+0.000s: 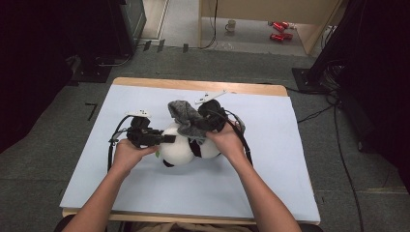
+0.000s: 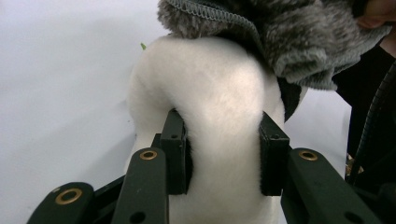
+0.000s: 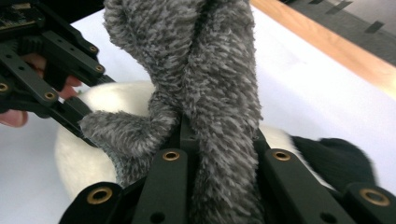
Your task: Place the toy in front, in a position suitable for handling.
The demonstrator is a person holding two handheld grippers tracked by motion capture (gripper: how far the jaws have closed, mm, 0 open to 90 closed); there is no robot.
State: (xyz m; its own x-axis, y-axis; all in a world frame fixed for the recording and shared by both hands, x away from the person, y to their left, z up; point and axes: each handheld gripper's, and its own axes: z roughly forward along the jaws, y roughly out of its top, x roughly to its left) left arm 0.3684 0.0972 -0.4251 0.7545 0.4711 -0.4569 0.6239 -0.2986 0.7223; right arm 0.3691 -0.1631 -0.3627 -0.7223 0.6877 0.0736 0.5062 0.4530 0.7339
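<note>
Here the left hand-held gripper (image 2: 223, 158) clamps the sideways-lying plush panda (image 2: 215, 116); the right (image 3: 219, 158) pinches the upright grey sock (image 3: 205, 84).

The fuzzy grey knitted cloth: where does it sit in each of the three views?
High view: fuzzy grey knitted cloth at table centre, draped over the white plush toy.
Left gripper view: top right, above the toy.
Right gripper view: centre, running down between the jaws.
Shared landmark: the white plush toy.
</note>
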